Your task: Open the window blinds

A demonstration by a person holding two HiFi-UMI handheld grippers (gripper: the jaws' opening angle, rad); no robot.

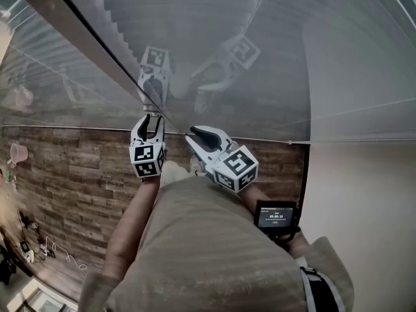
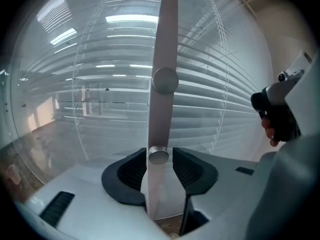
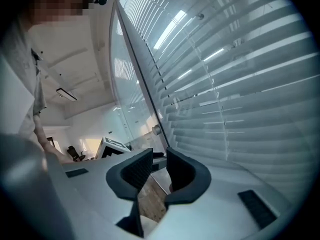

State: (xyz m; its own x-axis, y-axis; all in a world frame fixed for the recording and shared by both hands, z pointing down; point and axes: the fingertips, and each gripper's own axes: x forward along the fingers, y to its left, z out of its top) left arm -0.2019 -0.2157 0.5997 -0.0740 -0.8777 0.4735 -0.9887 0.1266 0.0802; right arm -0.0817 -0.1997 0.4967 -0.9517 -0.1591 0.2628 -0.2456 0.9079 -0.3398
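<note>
The blinds (image 1: 214,38) are horizontal white slats behind a glass pane, seen close in the left gripper view (image 2: 225,99) and the right gripper view (image 3: 240,84). A grey upright strip (image 2: 162,39) runs up the glass and carries two round silver knobs, one high (image 2: 165,80) and one low (image 2: 159,155). My left gripper (image 1: 151,123) is open, its jaws standing either side of the strip at the low knob (image 2: 160,166). My right gripper (image 1: 194,134) is just to its right, its jaws slightly apart (image 3: 160,171) with nothing between them.
The glass reflects both grippers (image 1: 156,70). Below is a wood-pattern floor (image 1: 71,181) with cables and small items at the left (image 1: 39,246). A plain wall (image 1: 364,200) is at the right. A small screen (image 1: 276,216) sits on the right forearm.
</note>
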